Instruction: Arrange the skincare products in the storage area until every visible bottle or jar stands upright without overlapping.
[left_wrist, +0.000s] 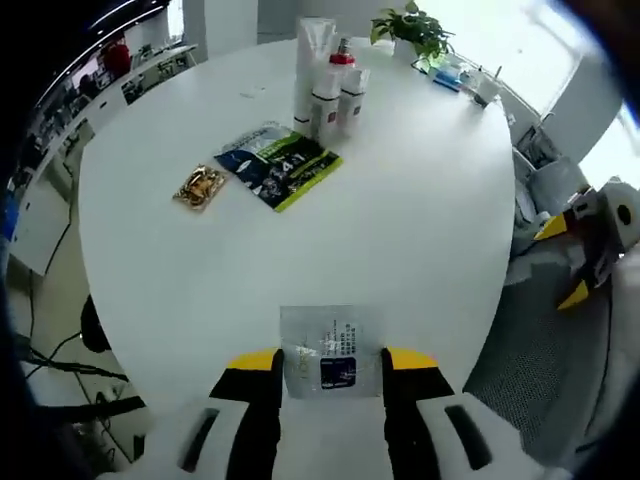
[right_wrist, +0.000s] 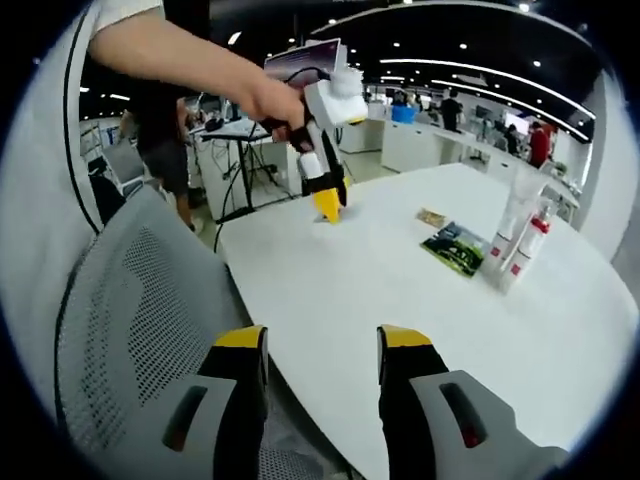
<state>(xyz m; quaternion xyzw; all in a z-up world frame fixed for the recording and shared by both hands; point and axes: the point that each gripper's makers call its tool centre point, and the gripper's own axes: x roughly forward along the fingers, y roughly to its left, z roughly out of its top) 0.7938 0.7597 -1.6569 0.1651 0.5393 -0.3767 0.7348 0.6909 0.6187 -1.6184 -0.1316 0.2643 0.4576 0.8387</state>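
Left gripper (left_wrist: 331, 360) around clear sachet (left_wrist: 330, 357)

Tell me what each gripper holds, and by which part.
Left gripper holds a clear sachet by its lower side edges. Right gripper holds nothing.
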